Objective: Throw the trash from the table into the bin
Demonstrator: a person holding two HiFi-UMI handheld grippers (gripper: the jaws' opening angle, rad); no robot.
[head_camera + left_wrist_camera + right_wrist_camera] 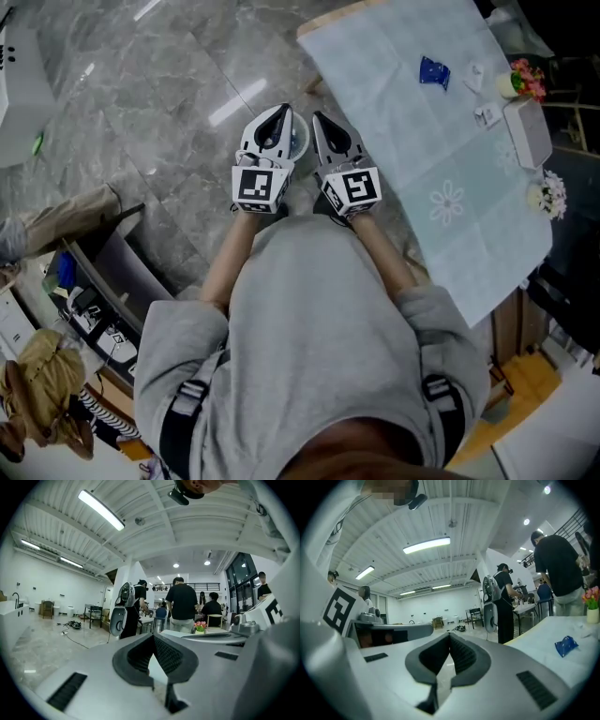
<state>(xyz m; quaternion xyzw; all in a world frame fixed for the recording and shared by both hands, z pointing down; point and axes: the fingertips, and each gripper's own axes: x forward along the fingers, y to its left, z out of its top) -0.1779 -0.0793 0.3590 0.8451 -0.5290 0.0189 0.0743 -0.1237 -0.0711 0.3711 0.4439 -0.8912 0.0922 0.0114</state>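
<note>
Looking down in the head view, the white left gripper (281, 112) and white right gripper (319, 120) are held side by side in front of the person's grey-sleeved chest. They are over the grey marble floor (169, 84), just beside the pale green-clothed table (394, 103). A crumpled blue wrapper (434, 71) lies on the cloth, well apart from both grippers, with small white paper scraps (487, 114) near it.

In the left gripper view, the dark ribbed jaws meet at their tips with nothing between them.

In the right gripper view, the jaws are likewise pressed together and empty. The blue wrapper sits on the table off to the right.
</note>
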